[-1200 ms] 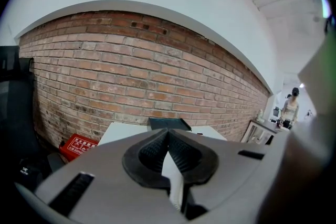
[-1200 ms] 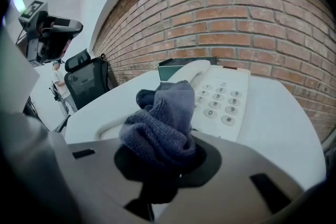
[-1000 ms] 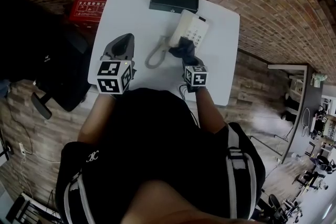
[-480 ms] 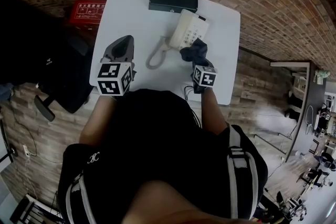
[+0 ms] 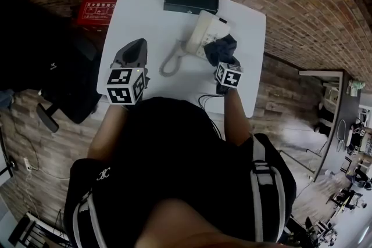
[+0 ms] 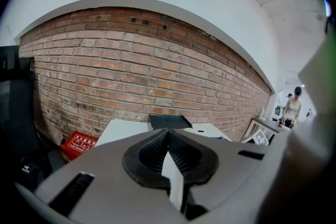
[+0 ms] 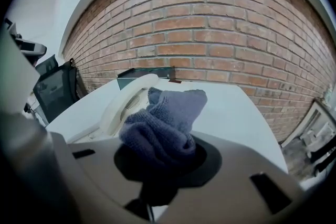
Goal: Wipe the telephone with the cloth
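Pinching the cloth (image 7: 167, 118), right gripper (image 5: 222, 61) fingers likely needed light, even strokes across the telephone (image 5: 203, 32); left gripper (image 6: 169, 139) fingers were closed, empty

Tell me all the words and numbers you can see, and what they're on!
Red box: two lines of white print, too small and blurred to read.
Telephone: any marks on its keys are too small to read.
Marker cubes: black and white squares only, no words.
Nothing else shows any writing.
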### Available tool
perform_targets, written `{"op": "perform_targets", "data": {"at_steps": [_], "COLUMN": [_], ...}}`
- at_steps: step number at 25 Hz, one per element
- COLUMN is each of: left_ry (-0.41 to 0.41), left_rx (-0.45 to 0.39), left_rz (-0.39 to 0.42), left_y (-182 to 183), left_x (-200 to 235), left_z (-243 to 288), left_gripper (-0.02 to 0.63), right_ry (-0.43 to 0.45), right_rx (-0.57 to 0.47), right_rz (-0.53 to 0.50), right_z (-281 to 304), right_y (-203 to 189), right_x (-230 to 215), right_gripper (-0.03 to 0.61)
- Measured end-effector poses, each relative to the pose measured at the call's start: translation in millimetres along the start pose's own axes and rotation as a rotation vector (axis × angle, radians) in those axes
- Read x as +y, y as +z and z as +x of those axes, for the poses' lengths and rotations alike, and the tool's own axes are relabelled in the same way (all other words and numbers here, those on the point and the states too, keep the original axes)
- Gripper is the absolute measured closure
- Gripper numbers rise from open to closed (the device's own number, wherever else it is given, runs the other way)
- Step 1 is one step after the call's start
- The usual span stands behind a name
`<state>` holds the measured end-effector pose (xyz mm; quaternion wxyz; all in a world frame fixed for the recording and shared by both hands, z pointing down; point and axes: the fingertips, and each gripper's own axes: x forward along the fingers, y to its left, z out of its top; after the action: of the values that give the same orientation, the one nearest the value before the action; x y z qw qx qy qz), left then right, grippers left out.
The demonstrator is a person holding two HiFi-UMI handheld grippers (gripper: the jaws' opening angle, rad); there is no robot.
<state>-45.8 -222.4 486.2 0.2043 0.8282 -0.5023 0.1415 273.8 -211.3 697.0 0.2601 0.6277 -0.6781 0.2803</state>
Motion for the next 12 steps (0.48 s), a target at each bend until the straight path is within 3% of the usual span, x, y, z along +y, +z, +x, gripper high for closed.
{"op": "perform_targets", "data": {"at_steps": [5,12], "left_ry": [0.007,0.022], "left_rx": [0.014,0.03], "left_rz": [0.006,0.017], "left_y": [-3,-8], "left_x": [-4,-5], "left_z": [1,3], "left_gripper": [0.62,0.62], "right_ry": [-0.003,-0.055], "right_rx": [-0.005,-0.061], "right_rz": [-0.037,0.008], "right_z": [21,41], "right_y": [23,63], "right_x": [-3,-23], "right_gripper": [0.515,0.515]}}
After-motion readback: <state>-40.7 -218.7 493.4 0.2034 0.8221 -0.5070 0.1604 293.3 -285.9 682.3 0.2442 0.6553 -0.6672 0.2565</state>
